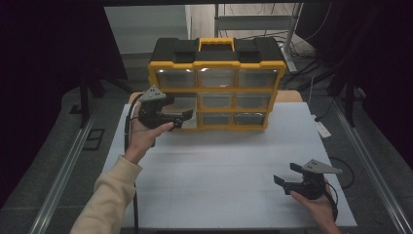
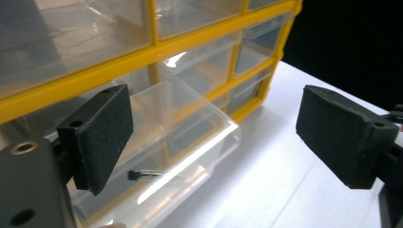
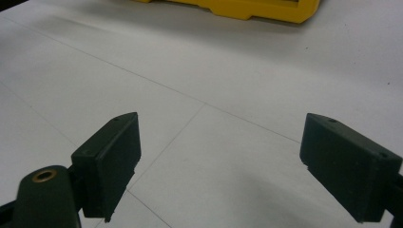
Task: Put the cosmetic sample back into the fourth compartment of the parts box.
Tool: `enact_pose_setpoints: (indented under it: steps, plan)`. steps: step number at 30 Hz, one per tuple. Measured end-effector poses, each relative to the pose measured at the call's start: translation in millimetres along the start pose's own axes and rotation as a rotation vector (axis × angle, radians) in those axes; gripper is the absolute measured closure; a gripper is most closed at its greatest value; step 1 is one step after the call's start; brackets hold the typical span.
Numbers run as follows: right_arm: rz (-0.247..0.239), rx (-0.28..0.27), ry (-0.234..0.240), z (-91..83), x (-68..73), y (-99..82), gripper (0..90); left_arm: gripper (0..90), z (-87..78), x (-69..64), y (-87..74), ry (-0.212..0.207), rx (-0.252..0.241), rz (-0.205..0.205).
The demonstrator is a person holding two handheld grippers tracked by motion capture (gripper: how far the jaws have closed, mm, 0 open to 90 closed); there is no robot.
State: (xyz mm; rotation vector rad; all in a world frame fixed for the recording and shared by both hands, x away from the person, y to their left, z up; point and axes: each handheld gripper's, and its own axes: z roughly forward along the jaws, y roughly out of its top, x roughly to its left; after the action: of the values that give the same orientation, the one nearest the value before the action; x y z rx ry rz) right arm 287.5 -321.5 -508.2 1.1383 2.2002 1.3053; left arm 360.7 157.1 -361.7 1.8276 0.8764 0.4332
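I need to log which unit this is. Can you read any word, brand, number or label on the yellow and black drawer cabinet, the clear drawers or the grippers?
No readable text in any view.
Yellow and black plastic drawer cabinet: no legible marking.
Pulled-out clear plastic drawer: unlabelled.
Left gripper, right gripper: no markings.

A white table [image 1: 219, 165] is seen, its top marked by thin seam lines that divide it into panels. At its far edge, a yellow and black drawer organizer [image 1: 216, 83] is stood directly on the surface, with 3 columns of clear drawers faced toward the near side. A strip of wooden edge [image 1: 287, 96] is shown behind the organizer's right corner.
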Motion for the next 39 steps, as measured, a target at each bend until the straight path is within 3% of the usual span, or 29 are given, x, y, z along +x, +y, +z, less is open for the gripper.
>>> enact_pose_setpoints:
  steps: [8, 17, 23, 24, 32, 39]
  plan:
    - [0.000, 0.000, 0.005, 0.2, 0.5, 1.0, 14.0, 13.7, -11.8, -12.9, -10.0, -0.030, -0.021, 0.010]
    - [-0.002, 0.003, 0.011, 0.4, 0.8, 0.3, 14.0, 13.9, -26.2, -30.8, -39.9, -0.067, -0.019, 0.027]
    - [-0.003, -0.005, 0.015, 0.1, -0.3, 1.4, 14.0, 14.3, -33.2, -37.0, -68.5, -0.039, -0.009, 0.022]
    - [-0.003, -0.007, 0.015, 0.4, 0.1, 1.7, 14.0, 14.3, -35.8, -38.2, -80.7, -0.019, 0.001, 0.022]
    - [-0.013, -0.013, 0.017, 0.4, 1.2, 2.2, 14.0, 14.2, -42.2, -36.5, -128.1, -0.004, 0.052, -0.030]
    - [-0.019, -0.017, 0.020, 0.4, 1.0, 2.0, 14.0, 14.1, -43.8, -30.1, -154.4, 0.029, 0.090, -0.053]
